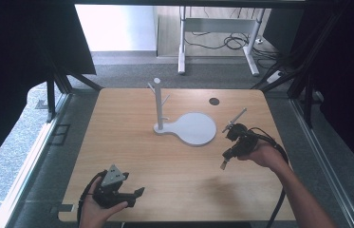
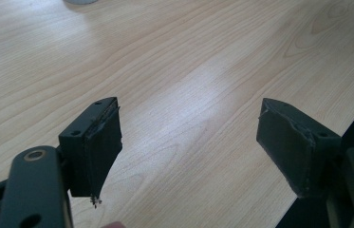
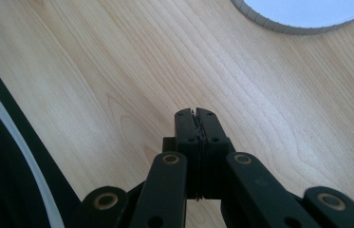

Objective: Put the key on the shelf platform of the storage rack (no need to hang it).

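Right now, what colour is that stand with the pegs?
White; the stand shows best in the high view.

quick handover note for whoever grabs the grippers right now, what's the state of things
Left gripper: open, holding nothing, low at the near left of the table.
Right gripper: jaws pressed shut with nothing between them, hanging over the table just right of the white stand.
Things: the stand is upright at the table's middle, its round base plate stretching to the right. Its pegs are bare.
Done: nothing handled that shows.
Left: probably anything meant for the stand; neither gripper touches it yet.
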A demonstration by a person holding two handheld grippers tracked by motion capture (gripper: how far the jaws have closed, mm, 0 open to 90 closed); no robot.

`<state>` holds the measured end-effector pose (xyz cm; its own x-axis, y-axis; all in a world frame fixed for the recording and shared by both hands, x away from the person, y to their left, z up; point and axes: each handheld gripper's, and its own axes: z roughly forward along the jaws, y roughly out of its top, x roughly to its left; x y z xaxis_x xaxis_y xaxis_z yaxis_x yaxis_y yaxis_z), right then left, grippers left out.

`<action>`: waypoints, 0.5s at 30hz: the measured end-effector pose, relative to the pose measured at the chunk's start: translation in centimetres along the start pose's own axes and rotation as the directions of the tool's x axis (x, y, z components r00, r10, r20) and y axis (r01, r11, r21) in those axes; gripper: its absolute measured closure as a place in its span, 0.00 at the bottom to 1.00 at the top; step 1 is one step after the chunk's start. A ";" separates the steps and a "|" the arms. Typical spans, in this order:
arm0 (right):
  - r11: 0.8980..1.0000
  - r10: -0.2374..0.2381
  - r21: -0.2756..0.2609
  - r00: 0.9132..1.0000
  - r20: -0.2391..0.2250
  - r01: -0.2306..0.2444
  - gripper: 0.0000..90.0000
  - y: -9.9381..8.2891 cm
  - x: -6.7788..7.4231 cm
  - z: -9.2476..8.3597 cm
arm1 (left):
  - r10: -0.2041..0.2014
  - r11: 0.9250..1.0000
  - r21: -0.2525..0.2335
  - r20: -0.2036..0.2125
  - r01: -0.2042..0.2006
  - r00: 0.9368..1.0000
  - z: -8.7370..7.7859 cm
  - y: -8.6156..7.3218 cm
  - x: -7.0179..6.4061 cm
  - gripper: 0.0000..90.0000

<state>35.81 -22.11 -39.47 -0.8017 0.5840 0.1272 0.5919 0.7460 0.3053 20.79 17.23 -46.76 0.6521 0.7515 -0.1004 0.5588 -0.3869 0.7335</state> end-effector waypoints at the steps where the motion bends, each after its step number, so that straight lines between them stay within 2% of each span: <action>1: 1.000 0.002 -0.004 1.000 0.000 -0.002 0.99 0.1 0.0 0.0 | 0.000 1.000 -0.003 -0.001 0.000 1.000 0.0 0.0 0.0 0.26; 15: 1.000 0.007 -0.003 1.000 0.001 -0.007 0.99 1.4 -0.6 0.0 | -0.004 1.000 -0.004 -0.002 0.004 1.000 0.0 0.0 0.0 0.26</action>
<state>37.11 -21.42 -39.09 -0.7972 0.5898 0.1284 0.5975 0.7406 0.3076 20.81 17.28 -46.78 0.6491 0.7539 -0.1017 0.5588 -0.3818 0.7362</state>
